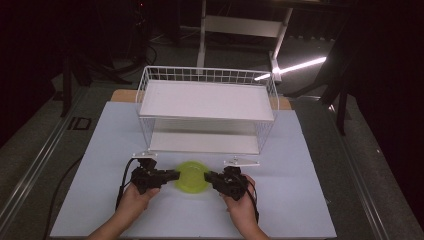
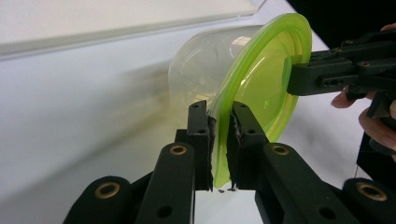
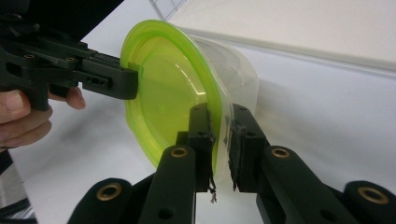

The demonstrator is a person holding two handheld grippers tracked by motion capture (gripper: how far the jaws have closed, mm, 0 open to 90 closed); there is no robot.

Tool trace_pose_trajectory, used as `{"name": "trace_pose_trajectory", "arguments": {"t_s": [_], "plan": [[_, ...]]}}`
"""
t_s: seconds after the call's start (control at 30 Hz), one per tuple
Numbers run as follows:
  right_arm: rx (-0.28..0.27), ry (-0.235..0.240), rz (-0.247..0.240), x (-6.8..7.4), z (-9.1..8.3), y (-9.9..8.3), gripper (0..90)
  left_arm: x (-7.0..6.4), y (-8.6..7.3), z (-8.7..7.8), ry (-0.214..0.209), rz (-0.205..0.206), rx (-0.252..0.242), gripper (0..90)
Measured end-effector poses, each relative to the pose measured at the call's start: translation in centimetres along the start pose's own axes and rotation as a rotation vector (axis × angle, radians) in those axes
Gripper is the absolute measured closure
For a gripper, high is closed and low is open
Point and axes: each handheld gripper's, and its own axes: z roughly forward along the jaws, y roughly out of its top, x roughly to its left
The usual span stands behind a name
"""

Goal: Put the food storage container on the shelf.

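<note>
High view: the green-lidded clear container (image 1: 193, 176) is held just above the white table (image 1: 300, 200), at 6 o'clock from the wire rack (image 1: 207, 107). Its rim is clamped at 9 o'clock by the left gripper (image 1: 176, 174) and at 3 o'clock by the right gripper (image 1: 207, 177). Its clear body is hidden beneath the lid and is hard to make out.

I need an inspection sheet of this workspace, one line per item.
Surface: white table, bare around the work.
Job's things: yellow-green bowl with clear body, held by its rim on opposite sides; white wire rack behind it, both shelves bare.
Clutter: nothing seen.
Grippers: left gripper and right gripper both shut on the rim.
Cables: black cable trails from the left gripper.
Surroundings: dark room, white frame behind.
</note>
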Motion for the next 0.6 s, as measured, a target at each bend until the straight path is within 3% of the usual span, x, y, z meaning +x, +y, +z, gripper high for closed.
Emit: {"name": "trace_pose_trajectory", "arguments": {"t_s": [0.07,0.33,0.6], "plan": [[-0.021,-0.003,-0.004,0.1,-0.4,0.4,80.6,-0.1,0.3,-0.1,-0.014,-0.010,-0.011,81.5],[-0.077,-0.025,-0.026,-0.1,-1.7,2.0,80.6,-1.1,2.3,-0.1,-0.007,0.023,-0.057,81.5],[-0.104,-0.062,-0.010,-1.6,-1.9,2.9,80.4,-1.3,4.0,1.3,0.017,0.057,-0.075,81.6]]}}
